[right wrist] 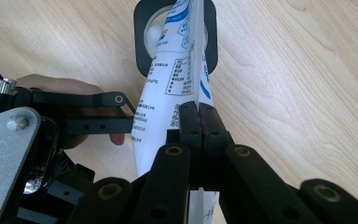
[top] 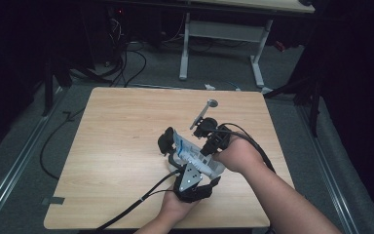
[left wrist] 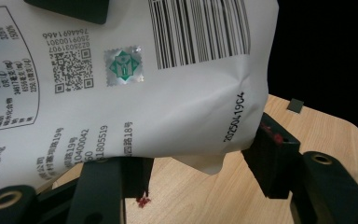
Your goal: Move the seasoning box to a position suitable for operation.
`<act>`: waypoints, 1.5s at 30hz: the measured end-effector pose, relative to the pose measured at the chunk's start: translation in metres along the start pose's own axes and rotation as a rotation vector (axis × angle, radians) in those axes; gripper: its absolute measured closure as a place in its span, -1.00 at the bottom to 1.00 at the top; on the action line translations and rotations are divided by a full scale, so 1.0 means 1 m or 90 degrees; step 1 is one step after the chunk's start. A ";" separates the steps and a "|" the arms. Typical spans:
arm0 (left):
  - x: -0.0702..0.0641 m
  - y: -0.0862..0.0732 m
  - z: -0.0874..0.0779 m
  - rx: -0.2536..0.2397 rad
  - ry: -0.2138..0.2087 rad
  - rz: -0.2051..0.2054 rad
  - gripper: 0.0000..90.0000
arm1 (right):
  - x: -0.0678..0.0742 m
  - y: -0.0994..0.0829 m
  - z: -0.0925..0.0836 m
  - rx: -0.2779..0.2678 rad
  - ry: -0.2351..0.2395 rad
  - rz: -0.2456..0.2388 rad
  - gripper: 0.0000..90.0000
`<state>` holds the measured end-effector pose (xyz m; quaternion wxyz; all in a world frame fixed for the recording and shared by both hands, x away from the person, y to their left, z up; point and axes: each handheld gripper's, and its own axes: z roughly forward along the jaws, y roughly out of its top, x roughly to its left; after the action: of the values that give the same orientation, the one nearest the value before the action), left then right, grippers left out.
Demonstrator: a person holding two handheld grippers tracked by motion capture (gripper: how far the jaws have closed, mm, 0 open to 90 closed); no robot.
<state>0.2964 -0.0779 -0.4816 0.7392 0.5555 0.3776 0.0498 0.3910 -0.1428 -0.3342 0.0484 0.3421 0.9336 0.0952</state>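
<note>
The white pouch (top: 195,155) sits near the centre of the wooden surface (top: 117,146), slightly toward four o'clock, held up off the wood. It is a flat, soft bag printed with blue lettering, a black barcode, a QR code, a green seal and a table of small print. It stands on edge, its crumpled lower corner hanging free above the surface

Your forearms are bare, no sleeves. Your left gripper (top: 168,146) is matte black with a grey three-cornered plate on top and a black cable trailing off. Your right gripper (right wrist: 199,122) shows black linked jaws with brass-ringed pivot holes.
</note>
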 end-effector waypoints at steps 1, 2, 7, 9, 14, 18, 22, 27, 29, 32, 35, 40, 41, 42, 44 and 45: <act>0.000 0.000 0.000 0.000 0.000 0.000 0.04 | 0.000 0.000 0.000 0.000 0.000 -0.001 1.00; 0.000 0.000 0.000 0.000 0.000 0.000 0.04 | 0.000 0.000 0.000 0.001 -0.001 -0.002 1.00; 0.000 0.000 0.000 0.000 0.000 0.002 0.04 | 0.000 0.001 0.001 0.002 -0.002 -0.003 1.00; 0.000 0.000 0.000 0.000 0.000 0.002 0.04 | 0.000 0.001 0.002 0.003 -0.001 0.000 1.00; 0.000 0.000 0.000 -0.001 0.001 0.003 0.04 | 0.000 0.001 0.002 0.002 -0.001 -0.002 1.00; 0.000 0.000 0.000 -0.002 0.002 0.003 0.04 | 0.000 0.002 0.003 0.000 -0.002 -0.002 1.00; 0.001 0.000 0.000 -0.002 0.002 0.004 0.03 | 0.000 0.003 0.003 0.003 -0.003 -0.003 1.00; 0.001 0.000 0.000 -0.005 0.003 0.003 0.03 | 0.000 0.004 0.003 0.002 -0.003 -0.004 1.00; 0.001 0.001 0.000 -0.004 0.003 0.003 0.03 | 0.000 0.004 0.003 0.002 -0.003 -0.004 1.00; 0.001 0.001 0.000 -0.003 0.003 0.004 0.03 | 0.001 0.005 0.003 0.003 -0.003 -0.002 1.00; 0.002 0.001 0.000 -0.003 0.004 0.005 0.03 | 0.001 0.005 0.003 0.002 -0.002 -0.005 1.00; 0.002 0.002 -0.001 -0.006 0.004 0.004 0.04 | 0.001 0.007 0.002 0.000 -0.002 -0.007 1.00; 0.002 0.003 0.000 -0.008 0.004 0.004 0.04 | 0.001 0.007 0.002 0.000 -0.004 -0.006 1.00; 0.002 0.003 0.000 -0.008 0.004 0.003 0.04 | 0.002 0.007 0.001 0.001 -0.006 -0.003 1.00; 0.002 0.003 0.000 -0.008 0.004 0.003 0.04 | 0.002 0.007 0.001 0.001 -0.005 -0.001 1.00; 0.002 0.004 0.000 -0.009 0.004 0.001 0.04 | 0.001 0.007 0.001 0.001 -0.006 -0.001 1.00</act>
<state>0.2988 -0.0758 -0.4794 0.7417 0.5506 0.3792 0.0547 0.3945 -0.1363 -0.3337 0.0526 0.3417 0.9338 0.0927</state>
